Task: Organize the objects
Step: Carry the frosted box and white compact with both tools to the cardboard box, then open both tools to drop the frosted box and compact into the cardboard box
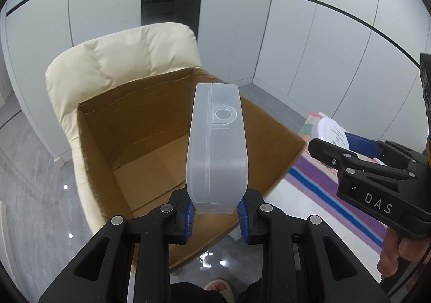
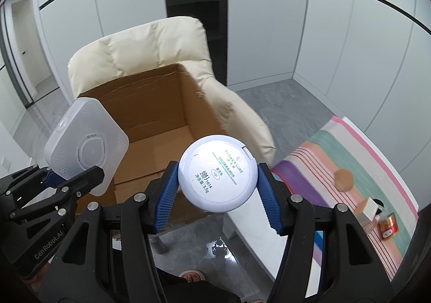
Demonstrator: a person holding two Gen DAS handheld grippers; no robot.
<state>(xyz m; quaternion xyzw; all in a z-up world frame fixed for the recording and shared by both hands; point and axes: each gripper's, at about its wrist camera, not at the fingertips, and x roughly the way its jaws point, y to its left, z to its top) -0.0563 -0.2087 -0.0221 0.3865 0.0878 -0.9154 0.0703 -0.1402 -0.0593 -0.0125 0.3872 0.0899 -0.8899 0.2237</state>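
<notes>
Now my left gripper (image 1: pixel 215 211) has its blue-padded fingers (image 1: pixel 189 218) closed narrowly on the lower end of a frosted, translucent plastic box with rounded corners (image 1: pixel 216 146), which stands upright over the open brown cardboard box (image 1: pixel 150 136). The carton sits on the seat of a cream padded armchair (image 1: pixel 121 58) and shows a bare bottom.

At about three o'clock from it, my right gripper (image 2: pixel 218 190) holds a round white powder compact with green printed text (image 2: pixel 217 173); the fingers (image 2: pixel 167 196) are about half open and press on its rim from both sides, near the carton's front edge. Toward four o'clock lies a striped colourful cloth (image 2: pixel 358 157) with some small items on it.
</notes>
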